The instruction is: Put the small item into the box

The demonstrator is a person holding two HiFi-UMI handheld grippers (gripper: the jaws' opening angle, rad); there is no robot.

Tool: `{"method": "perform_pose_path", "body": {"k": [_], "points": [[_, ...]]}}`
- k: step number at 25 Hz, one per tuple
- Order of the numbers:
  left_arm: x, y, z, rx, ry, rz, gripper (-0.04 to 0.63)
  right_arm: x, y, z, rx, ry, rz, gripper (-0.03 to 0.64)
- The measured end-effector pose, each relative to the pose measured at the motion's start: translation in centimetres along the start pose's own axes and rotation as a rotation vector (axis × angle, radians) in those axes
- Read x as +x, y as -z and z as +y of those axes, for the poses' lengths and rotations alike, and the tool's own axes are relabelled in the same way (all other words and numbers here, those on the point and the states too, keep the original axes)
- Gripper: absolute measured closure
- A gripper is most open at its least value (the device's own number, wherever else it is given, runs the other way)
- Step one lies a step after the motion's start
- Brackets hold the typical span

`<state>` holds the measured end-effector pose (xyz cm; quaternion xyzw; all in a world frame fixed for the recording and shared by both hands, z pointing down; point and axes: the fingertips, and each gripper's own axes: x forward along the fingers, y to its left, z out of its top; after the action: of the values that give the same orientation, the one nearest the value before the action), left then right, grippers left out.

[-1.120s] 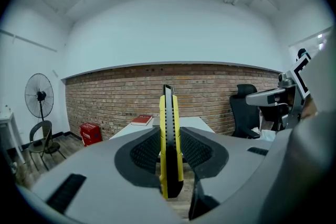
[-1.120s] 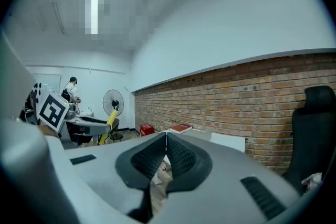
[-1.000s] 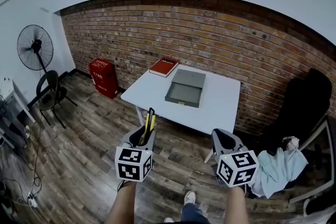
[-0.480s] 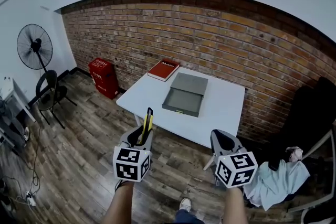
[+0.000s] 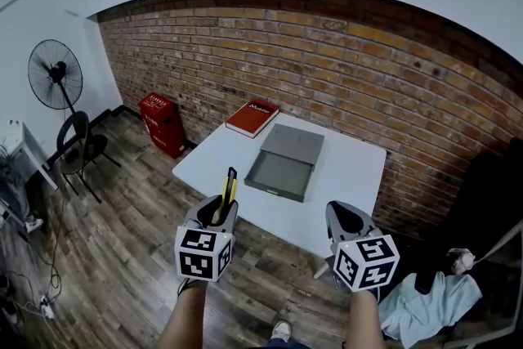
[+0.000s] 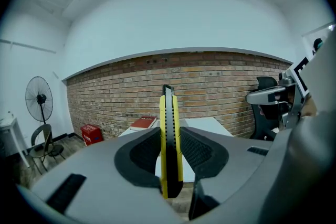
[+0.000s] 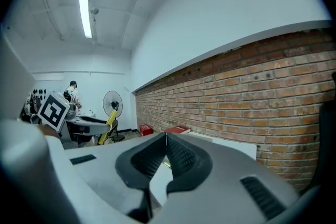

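Left gripper (image 5: 221, 207): smooth, rounded grey moulded shell.
Right gripper (image 5: 343, 212): same grey shell, a twin.
Marker cubes (image 5: 204, 254): white, with bold black square codes on every face showing.
Jaw pads (image 6: 137, 153): black and finely ribbed.
Shell slots (image 7: 254, 186): dark rectangular recesses.
Shoe (image 5: 280, 330): pale, at bottom edge.

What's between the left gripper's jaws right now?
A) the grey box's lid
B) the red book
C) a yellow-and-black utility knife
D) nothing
C: in the left gripper view, the left gripper has its jaws pressed on the upright yellow-and-black utility knife. The red book and grey box lie on the table.
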<state>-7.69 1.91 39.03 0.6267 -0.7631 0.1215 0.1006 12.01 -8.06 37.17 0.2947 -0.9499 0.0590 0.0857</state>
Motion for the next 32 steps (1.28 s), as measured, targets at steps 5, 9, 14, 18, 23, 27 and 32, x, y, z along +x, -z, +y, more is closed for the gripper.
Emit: {"method": "perform_pose_path", "body": {"k": [5,9,14,18,23,27,32], "points": [[2.7,-0.7,-0.4,0.0,-0.019,0.01,0.466,1.9,-0.1,-2.2,0.005,-0.023,0.007,0.597],[4.2,-1.3,-1.0,0.006,-0.027,0.011,0.466,2.8,-0.1,-3.7,0.01,-0.032,0.007,0.597],[5.8,-1.6,-1.2,0.009,-0.036,0.019,0.466,3.7,0.0,-5.3,0.017,-0.037,0.013,0.597],[6.7,-1.8,-1.3,0.014,-0.034,0.02,0.466,4.5,-0.2,-6.0,0.024,-0.034,0.008,0.597],[8.2,-2.0,-0.7,0.005,-0.033,0.011,0.466,5.6,-0.2,-6.3,0.008,-0.037,0.012,0.597],[9.7,-2.5,0.1,0.01,-0.023,-0.001,0.466,6.8,-0.6,-6.7,0.0,-0.022,0.004,0.597],[12.3,-3.0,2.2,0.022,0.01,-0.011,0.466,9.4,-0.8,-6.9,0.004,0.016,0.001,0.597]]}}
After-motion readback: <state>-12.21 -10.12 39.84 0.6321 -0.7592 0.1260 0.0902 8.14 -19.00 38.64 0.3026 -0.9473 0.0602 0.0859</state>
